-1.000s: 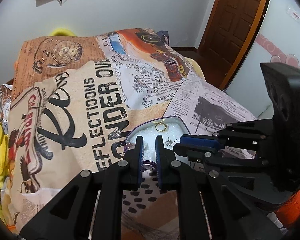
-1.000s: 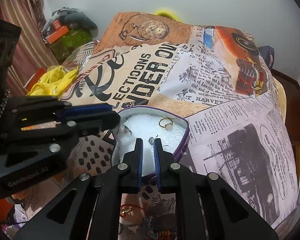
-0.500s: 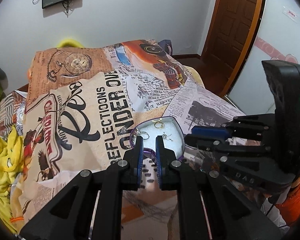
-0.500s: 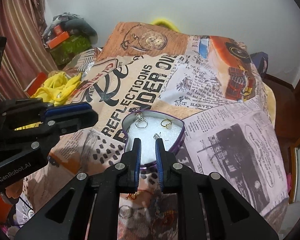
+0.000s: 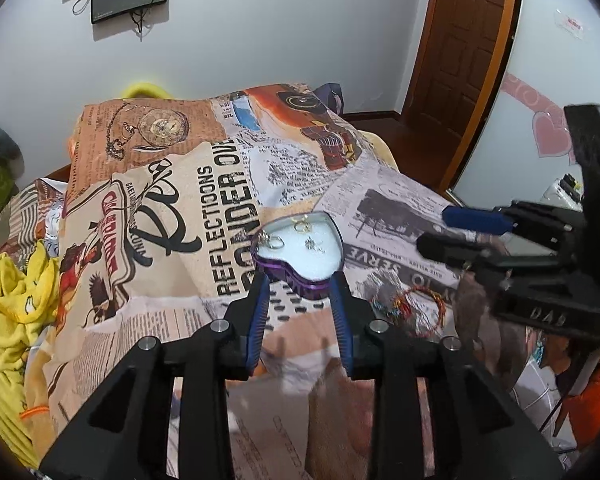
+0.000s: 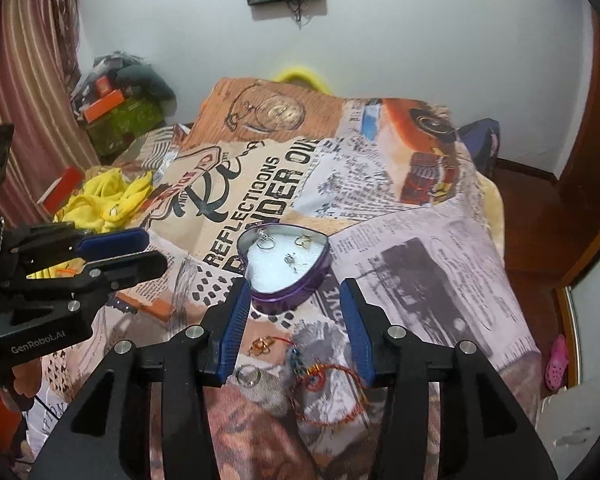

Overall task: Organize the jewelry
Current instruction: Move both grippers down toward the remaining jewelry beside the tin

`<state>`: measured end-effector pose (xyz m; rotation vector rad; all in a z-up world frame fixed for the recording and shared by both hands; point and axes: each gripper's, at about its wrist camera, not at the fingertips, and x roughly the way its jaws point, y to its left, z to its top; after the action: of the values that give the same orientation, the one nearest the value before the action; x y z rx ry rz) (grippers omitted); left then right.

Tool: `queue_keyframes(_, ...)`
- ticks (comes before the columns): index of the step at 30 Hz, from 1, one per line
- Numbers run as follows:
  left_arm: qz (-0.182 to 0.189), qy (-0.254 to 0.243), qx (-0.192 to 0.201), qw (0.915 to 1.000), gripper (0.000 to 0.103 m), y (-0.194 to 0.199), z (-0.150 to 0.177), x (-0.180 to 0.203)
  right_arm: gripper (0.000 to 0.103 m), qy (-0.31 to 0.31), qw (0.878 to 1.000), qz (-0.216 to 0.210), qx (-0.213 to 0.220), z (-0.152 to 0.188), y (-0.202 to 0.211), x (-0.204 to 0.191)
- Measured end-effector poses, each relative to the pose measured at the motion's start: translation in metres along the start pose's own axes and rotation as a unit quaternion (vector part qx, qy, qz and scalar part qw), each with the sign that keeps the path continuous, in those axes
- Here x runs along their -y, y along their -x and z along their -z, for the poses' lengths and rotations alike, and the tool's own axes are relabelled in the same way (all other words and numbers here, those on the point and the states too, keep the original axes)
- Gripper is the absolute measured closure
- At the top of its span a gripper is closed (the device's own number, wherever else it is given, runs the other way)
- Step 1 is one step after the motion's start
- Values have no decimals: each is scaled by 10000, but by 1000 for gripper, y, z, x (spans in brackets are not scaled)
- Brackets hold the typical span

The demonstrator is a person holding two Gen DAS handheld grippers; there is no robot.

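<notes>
Hovering: left gripper (image 5: 300, 276), right gripper (image 6: 294, 280) | jaws apart | heart box (image 6: 288, 284) seemingly untouched

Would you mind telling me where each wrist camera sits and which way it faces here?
Left wrist: behind the open left gripper, facing down the bed to the purple heart-shaped tin; the right gripper enters from the right.
Right wrist: behind the open right gripper, facing the same tin; the left gripper enters from the left.
Shared: tin, newspaper-print bedspread, red thread bracelet.
</notes>
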<state>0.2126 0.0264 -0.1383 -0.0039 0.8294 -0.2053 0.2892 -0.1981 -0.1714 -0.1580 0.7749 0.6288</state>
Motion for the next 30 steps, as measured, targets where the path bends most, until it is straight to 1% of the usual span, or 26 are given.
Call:
queue_keyframes(3,14,-37,-52,10000,72,3,8,6,60,-34,9999,153,60,6,11,3)
queue_keyframes(7,25,-48,-142,9999,68,1,17,12,60,-46,9995,292,104,14,21,7)
queue_keyframes(12,91,19,-279,9996,68,-6,26,15,60,-80,9986,506,122,26,30,14)
queue_keyframes(16,146,8,-439,9989,68,-16,34,20,60,-163,9976,675,48,40,31,24)
queue_keyframes(21,201,-125,-675,9974,68,-33,47,31,60,-369,9965,723,-202,61,24,40)
queue_keyframes(24,266,-175,-835,9960,68,-44,53,37,60,-541,9956,649,-400,73,14,47)
queue_keyframes(30,402,-245,-1071,9931,68,-65,60,47,60,-628,9946,555,-606,85,2,49)
